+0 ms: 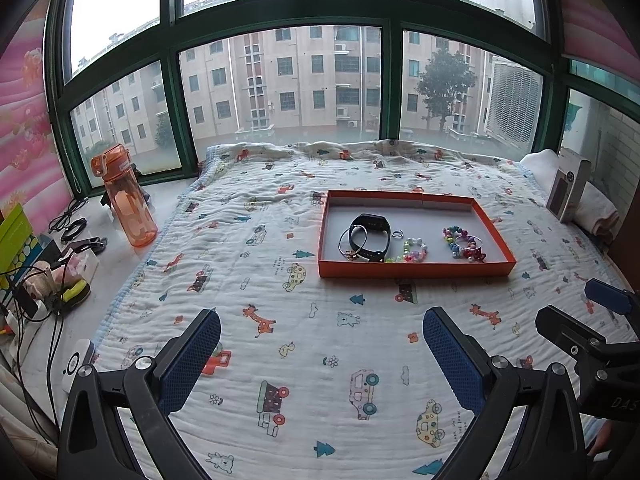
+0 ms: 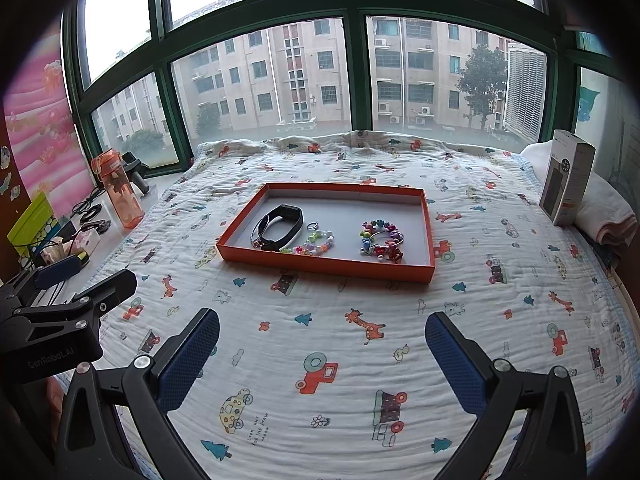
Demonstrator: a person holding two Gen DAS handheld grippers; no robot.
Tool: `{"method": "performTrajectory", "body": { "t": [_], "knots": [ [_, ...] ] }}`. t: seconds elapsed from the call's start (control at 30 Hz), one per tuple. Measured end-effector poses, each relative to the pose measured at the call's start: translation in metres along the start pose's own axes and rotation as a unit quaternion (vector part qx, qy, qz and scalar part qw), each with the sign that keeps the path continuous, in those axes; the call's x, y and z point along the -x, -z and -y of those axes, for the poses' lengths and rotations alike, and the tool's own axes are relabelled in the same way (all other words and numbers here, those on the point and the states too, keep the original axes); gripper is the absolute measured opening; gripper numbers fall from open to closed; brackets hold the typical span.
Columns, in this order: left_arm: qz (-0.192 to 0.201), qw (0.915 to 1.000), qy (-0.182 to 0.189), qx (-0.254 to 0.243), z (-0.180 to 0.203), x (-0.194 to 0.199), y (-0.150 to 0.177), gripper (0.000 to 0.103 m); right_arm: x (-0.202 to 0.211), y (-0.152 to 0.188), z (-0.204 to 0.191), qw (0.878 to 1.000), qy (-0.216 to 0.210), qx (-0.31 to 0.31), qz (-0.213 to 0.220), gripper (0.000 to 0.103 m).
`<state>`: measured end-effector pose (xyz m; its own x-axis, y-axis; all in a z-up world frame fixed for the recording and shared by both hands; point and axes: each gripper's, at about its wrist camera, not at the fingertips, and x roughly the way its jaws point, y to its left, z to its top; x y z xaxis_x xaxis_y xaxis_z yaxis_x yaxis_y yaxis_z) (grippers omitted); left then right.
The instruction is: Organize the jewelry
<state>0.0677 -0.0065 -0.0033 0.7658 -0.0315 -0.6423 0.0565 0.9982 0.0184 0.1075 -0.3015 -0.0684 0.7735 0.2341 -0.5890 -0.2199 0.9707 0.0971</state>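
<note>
Left claw [image 1: 320, 364]: I hold it spread wide, empty, above the quilt [image 1: 280, 400].
Right claw [image 2: 322, 364]: likewise spread, empty.
Jewelry: in the orange tray [image 1: 412, 270]; watch [image 1: 370, 236], bangle [image 1: 352, 240], small ring [image 1: 396, 234], two bead bracelets [image 1: 464, 242].
Risk: bangle overlaps watch, possibly tangled; one may drag the other.
Surface: soft quilt; tray may shift.
Room: bay window [image 2: 352, 80], bottle [image 2: 120, 194] on the sill.

Bare quilt [image 2: 320, 340] is lying open along the near edge up to the orange tray [image 2: 320, 266]; a bottle [image 2: 120, 192] is crowding the left edge, a carton [image 2: 566, 180] the far-right corner.
</note>
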Motion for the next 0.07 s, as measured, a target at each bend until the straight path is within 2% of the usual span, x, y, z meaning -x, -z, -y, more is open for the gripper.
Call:
{"method": "performTrajectory", "body": {
  "t": [0.07],
  "knots": [
    [-0.001, 1.0, 0.0, -0.001, -0.0002, -0.0001, -0.0002, 0.103, 0.0, 0.0001, 0.0, 1.0, 0.001, 0.0, 0.001, 0.103]
  ]
}}
